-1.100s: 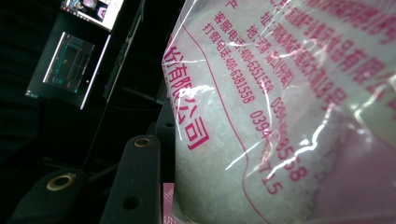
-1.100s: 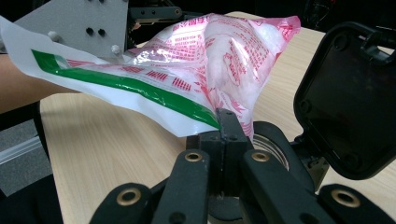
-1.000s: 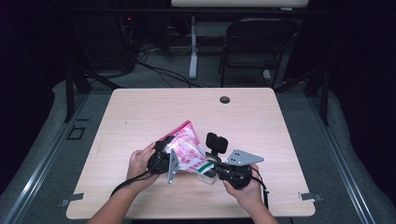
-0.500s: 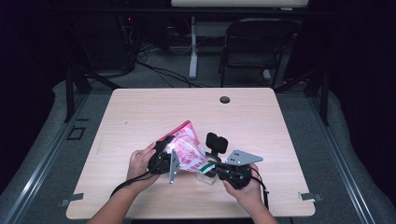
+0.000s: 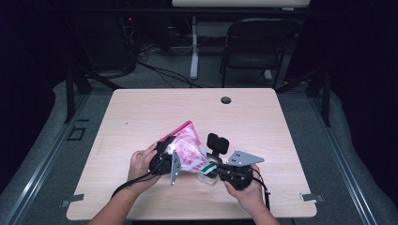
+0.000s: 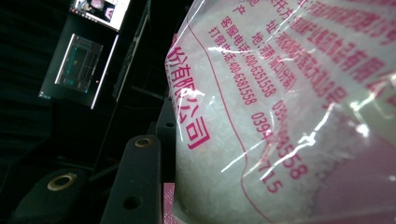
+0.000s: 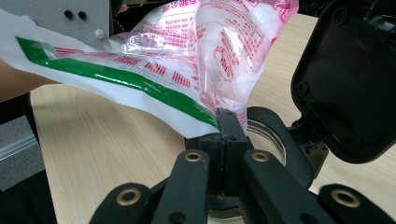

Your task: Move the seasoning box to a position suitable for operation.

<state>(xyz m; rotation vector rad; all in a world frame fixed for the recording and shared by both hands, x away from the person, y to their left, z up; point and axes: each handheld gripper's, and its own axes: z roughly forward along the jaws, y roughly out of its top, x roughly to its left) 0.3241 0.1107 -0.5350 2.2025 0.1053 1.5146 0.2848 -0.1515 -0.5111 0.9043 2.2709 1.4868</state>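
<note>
The bag (image 5: 187,151) of white grains is held up over the surface (image 5: 141,112), tipped toward a clear jar (image 7: 266,135) with a black flip lid (image 7: 348,79) standing open. The left gripper (image 5: 162,159) holds the fat end of the bag, its jaws partly closed around it. The right gripper (image 7: 227,140) has its jaws pinched tight on the bag's corner by the green stripe, right over the jar's mouth. This looks like the pouring step. Next, the bag's corner needs to point into the jar, and the left hand (image 5: 140,164) should lift slowly so nothing spills
</note>
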